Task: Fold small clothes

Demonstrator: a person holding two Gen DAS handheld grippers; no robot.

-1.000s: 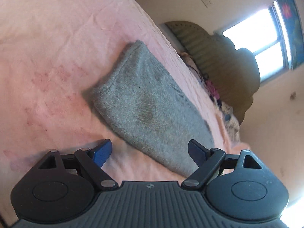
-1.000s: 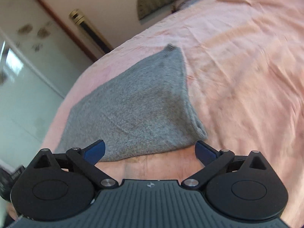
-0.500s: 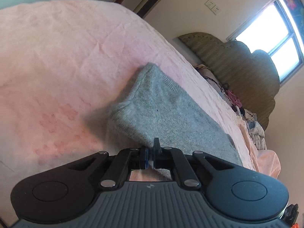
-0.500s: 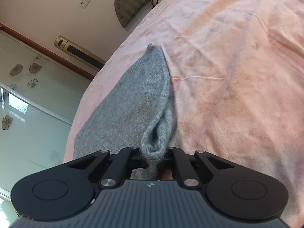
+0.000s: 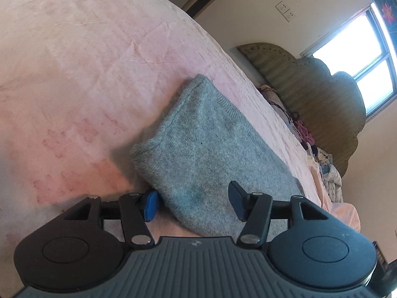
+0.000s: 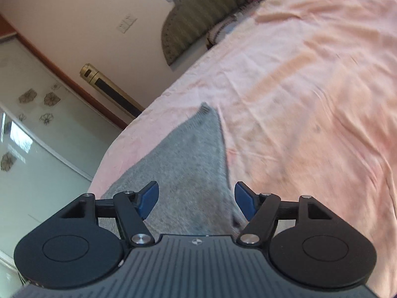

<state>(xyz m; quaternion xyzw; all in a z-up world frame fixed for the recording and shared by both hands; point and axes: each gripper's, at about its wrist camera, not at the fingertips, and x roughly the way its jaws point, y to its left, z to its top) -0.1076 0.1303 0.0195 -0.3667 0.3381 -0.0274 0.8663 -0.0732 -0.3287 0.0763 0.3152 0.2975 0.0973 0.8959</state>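
A grey knitted garment point(image 5: 206, 154) lies folded flat on the pink bed cover point(image 5: 74, 79). In the left wrist view my left gripper point(image 5: 193, 202) stands over the garment's near edge, its jaws opening; the cloth lies between the blue pads but they do not press on it. In the right wrist view the same grey garment point(image 6: 188, 164) narrows to a point at the far end. My right gripper point(image 6: 197, 200) hovers over its near corner, jaws opening, with the cloth below the gap and no pad pinching it.
A padded olive headboard point(image 5: 310, 92) with a heap of clothes point(image 5: 320, 154) beside it stands at the far end of the bed. A window point(image 5: 357, 57) is behind it. A glass sliding door point(image 6: 32, 129) and a gold standing unit point(image 6: 109, 89) flank the bed's left side.
Both grippers shut on the garment's near edge half a second ago, bunching it up; now both have opened and the cloth lies flat again. The right view has lifted slightly.
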